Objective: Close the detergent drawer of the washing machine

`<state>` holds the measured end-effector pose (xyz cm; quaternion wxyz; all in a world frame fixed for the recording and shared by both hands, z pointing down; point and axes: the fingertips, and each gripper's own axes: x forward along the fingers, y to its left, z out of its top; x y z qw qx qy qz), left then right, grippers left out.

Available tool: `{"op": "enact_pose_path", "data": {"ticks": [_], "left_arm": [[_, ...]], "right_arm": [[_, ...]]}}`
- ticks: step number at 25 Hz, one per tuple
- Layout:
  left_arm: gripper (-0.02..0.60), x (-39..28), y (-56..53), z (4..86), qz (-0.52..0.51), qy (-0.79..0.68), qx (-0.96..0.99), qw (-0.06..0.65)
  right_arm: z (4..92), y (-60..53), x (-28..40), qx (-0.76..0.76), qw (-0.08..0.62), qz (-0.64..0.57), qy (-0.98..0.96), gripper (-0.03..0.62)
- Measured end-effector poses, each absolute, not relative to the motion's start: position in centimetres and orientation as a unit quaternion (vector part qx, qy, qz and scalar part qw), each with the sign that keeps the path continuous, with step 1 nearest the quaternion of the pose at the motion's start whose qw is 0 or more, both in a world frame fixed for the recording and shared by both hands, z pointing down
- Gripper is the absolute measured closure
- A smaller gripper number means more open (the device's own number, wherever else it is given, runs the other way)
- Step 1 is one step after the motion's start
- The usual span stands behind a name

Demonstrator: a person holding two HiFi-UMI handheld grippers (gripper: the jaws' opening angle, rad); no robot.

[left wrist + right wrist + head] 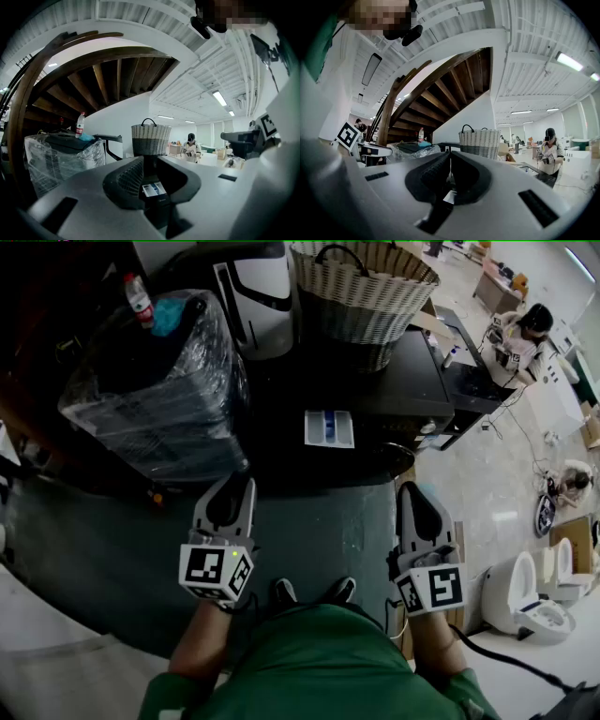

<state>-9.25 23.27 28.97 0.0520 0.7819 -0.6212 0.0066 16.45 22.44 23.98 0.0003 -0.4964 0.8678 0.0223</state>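
Detergent drawer [329,428] pulled out, frame centre ahead of me: white tray, blue compartments, lying level. It juts from front of black washing machine [384,381], upper centre.

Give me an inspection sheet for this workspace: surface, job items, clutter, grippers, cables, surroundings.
Surface: washing machine top, dark.
Job's things: detergent drawer pulled out, not yet closed.
Clutter: wicker basket on the machine; plastic-wrapped unit beside it, bottle on top.
Grippers: left gripper jaws slightly apart, empty; right gripper shut, empty; both short of the drawer.
Cables: black cable trailing behind the right gripper.
Surroundings: person at a desk; toilets on the floor.
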Motion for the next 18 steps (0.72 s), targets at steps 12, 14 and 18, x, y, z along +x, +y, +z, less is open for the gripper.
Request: {"op": "enact_pose_path", "data": {"ticks": [12,14,18], "left_arm": [[0.482,-11.4,24.8,29.5,0.002,-0.61,0.79,0.065],[0.482,-12.3,25.2,29.7,0.004,-0.605,0.794,0.064],[0.482,-14.7,25.8,30.2,0.001,-0.603,0.795,0.061]], "right_arm": [[25.1,23.5,13.9,-0.502,0.004,-0.005,0.865,0.566],[25.6,23.7,12.9,-0.496,0.01,-0.021,0.868,0.566],[26.8,23.9,11.0,-0.501,0.002,-0.037,0.865,0.566]]}}
